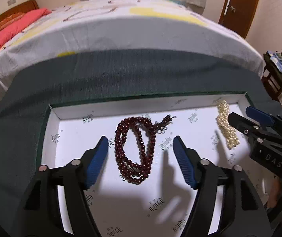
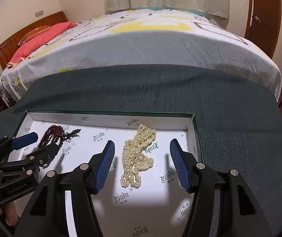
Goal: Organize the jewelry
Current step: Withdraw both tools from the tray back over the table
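A dark red bead necklace (image 1: 135, 150) lies coiled in a shallow white-lined box (image 1: 54, 118). My left gripper (image 1: 141, 140) is open, its blue pads on either side of the coil, a little above it. A cream pearl necklace (image 2: 138, 156) lies piled in the right part of the same box (image 2: 192, 130). My right gripper (image 2: 141, 145) is open with its pads either side of the pearls. Each gripper shows in the other's view: the right one (image 1: 241, 116) over the pearls (image 1: 224, 126), the left one (image 2: 42, 142) over the red beads (image 2: 52, 134).
The box sits on a dark green-grey cloth (image 2: 219, 118) covering the table. A bed (image 2: 150, 43) with a white and yellow sheet stands right behind it. A wooden chair (image 1: 279, 71) with clothes is at the far right.
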A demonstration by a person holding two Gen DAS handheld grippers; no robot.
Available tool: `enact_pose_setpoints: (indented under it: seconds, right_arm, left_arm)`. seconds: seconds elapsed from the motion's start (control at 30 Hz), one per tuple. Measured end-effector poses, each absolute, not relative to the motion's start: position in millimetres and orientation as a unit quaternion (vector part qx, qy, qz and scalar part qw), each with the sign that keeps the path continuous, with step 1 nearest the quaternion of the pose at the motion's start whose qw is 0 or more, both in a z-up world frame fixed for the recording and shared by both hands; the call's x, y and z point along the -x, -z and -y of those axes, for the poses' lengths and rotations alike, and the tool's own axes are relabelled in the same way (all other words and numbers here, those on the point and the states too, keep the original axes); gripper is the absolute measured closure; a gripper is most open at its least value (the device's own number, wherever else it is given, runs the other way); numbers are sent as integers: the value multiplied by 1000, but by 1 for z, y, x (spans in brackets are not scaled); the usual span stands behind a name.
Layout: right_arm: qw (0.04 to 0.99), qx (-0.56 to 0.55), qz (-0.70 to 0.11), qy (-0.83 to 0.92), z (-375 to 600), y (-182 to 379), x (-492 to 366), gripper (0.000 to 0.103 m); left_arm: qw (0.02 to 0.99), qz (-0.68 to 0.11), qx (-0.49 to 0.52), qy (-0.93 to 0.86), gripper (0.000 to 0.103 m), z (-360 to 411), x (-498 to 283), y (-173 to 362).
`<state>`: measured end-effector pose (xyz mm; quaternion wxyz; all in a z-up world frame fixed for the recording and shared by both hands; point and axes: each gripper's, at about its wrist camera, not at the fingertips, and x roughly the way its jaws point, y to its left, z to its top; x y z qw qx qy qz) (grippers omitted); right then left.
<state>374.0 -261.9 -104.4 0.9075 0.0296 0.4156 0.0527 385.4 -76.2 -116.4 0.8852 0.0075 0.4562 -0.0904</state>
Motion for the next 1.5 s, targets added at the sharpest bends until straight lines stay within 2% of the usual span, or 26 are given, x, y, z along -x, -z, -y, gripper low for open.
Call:
enact_pose_setpoints:
  seconds: [0.23, 0.5, 0.63, 1.07, 1.17, 1.47, 1.5]
  right_arm:
    - [930, -43, -362, -55, 264, 71, -337, 46]
    - [943, -42, -327, -45, 266, 52, -263, 45]
    - [943, -39, -327, -39, 268, 58, -226, 42]
    - [933, -27, -356, -37, 271, 94, -118, 42]
    - [931, -27, -363, -36, 272, 102, -100, 42]
    - [933, -24, -358, -13, 281, 115, -60, 42]
    - [934, -24, -357, -11, 282, 117, -56, 40]
  left_arm:
    - [909, -406, 4, 97, 28, 74, -346, 83]
    - [919, -382, 8, 96, 28, 69, -272, 63]
    - [920, -382, 20, 89, 27, 61, -234, 63]
    - [917, -391, 24, 76, 27, 58, -126, 83]
    - [918, -388, 13, 79, 21, 61, -104, 90]
    - [927, -363, -24, 89, 18, 75, -67, 106]
    - [927, -362, -25, 89, 17, 76, -66, 107]
